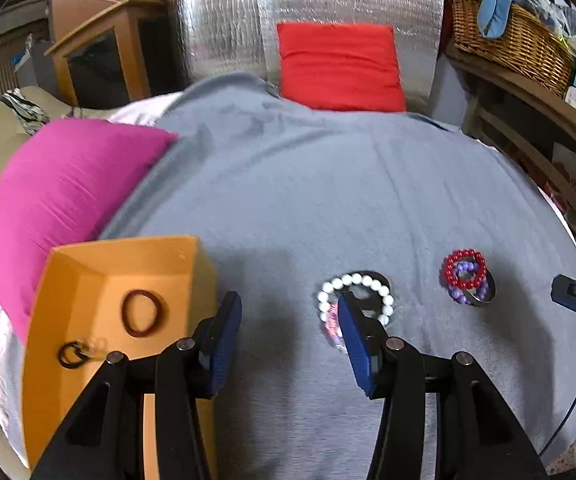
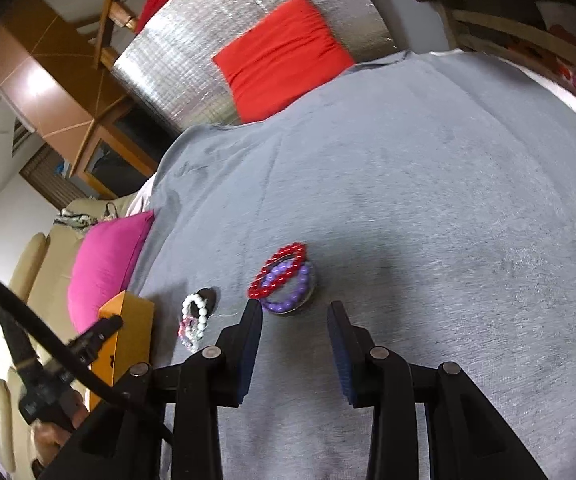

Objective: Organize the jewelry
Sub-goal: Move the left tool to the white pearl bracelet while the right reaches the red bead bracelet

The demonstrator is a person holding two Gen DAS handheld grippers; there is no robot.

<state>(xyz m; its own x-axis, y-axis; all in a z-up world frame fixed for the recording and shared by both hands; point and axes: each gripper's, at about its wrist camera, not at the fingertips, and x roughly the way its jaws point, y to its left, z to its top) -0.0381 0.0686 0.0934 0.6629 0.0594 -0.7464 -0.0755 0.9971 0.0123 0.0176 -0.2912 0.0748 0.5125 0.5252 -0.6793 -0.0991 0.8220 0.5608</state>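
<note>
From the left wrist camera, the left gripper [image 1: 289, 312] hangs over a gray blanket [image 1: 288, 184]. Its jaws stand partly open, and nothing is held between them. At about 8 o'clock from the gripper sits an orange box [image 1: 88, 264]. Inside the box lie a brown hair band [image 1: 140, 313] and a small dark ring [image 1: 71, 355]. At about 2 o'clock, just past the blue pad of the right-side finger, is a white bead bracelet [image 1: 353, 285], and that finger hides part of it. A pinkish sparkly bracelet [image 1: 332, 326] lies touching it on the near side. Farther to 3 o'clock is a red bead bracelet [image 1: 463, 269] lying on top of a purple bead bracelet [image 1: 467, 280]. A pink pillow [image 1: 64, 200] is at 10 o'clock and a red pillow [image 1: 339, 66] at 12 o'clock.

From the right wrist camera, the right gripper [image 2: 293, 310] is over the same gray blanket [image 2: 427, 180]. Its jaws are open a little, with nothing between them. The red bead bracelet [image 2: 278, 270] and purple bead bracelet [image 2: 288, 296] lie just ahead at 12 o'clock, near the fingertips but not touching. The white bead bracelet [image 2: 196, 310] is at 9 o'clock, and the orange box [image 2: 128, 320] is farther that way. The pink pillow [image 2: 108, 264] is at 10 o'clock.
</note>
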